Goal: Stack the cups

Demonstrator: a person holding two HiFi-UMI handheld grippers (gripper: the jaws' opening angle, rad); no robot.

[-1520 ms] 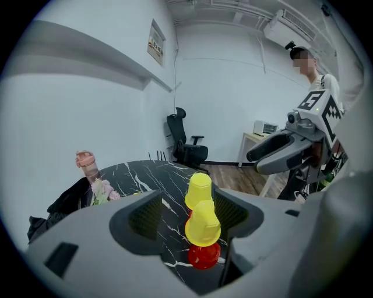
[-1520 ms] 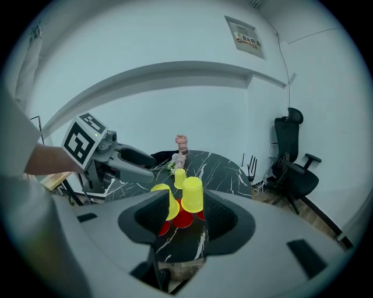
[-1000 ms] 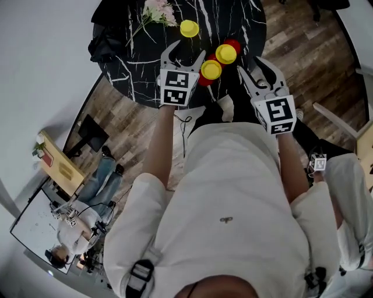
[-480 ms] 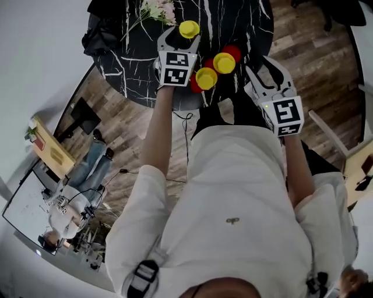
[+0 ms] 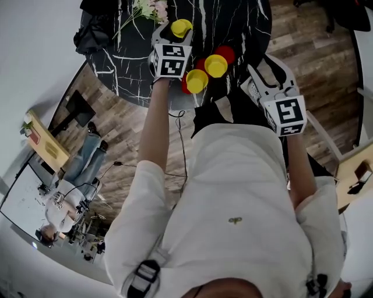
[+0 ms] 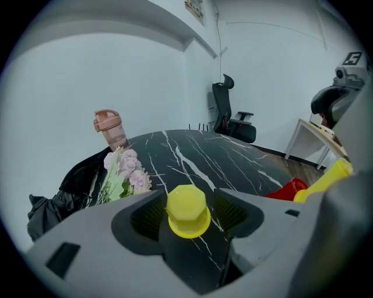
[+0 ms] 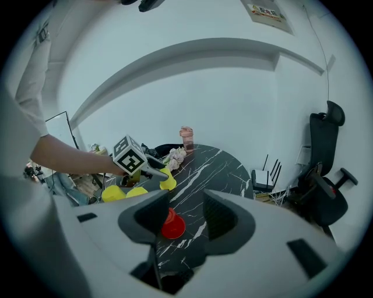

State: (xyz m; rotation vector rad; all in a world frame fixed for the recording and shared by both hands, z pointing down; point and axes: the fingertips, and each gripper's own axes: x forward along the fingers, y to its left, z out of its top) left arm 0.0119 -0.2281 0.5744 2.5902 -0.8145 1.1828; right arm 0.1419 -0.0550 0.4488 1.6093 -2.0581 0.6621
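Seen from the head view, a bunch of pink flowers (image 5: pixel 140 9) lies at the far left of the round black marble table (image 5: pixel 125 67). In the left gripper view a pink bottle (image 6: pixel 109 129) stands behind the flowers. Next, the left gripper (image 5: pixel 173 34) reaches over the tabletop, its jaws spread wide on either side of an inverted yellow cup (image 5: pixel 180 27). The left gripper view shows this cup standing on the table between the ribbed pads with a gap on each side, so nothing is gripped. To the right, near the table's near edge, sits a second yellow cup (image 5: pixel 197 80), with a red cup (image 5: pixel 185 85) showing at its left side. A third yellow cup (image 5: pixel 216 65) stands just beside these, and a second red cup (image 5: pixel 227 54) lies just beyond it. Farthest right, the right gripper (image 5: pixel 261 67) hangs near the table's edge, jaws wide apart and empty. In its own view a red cup appears on the tabletop beyond the gap between the jaws, untouched.
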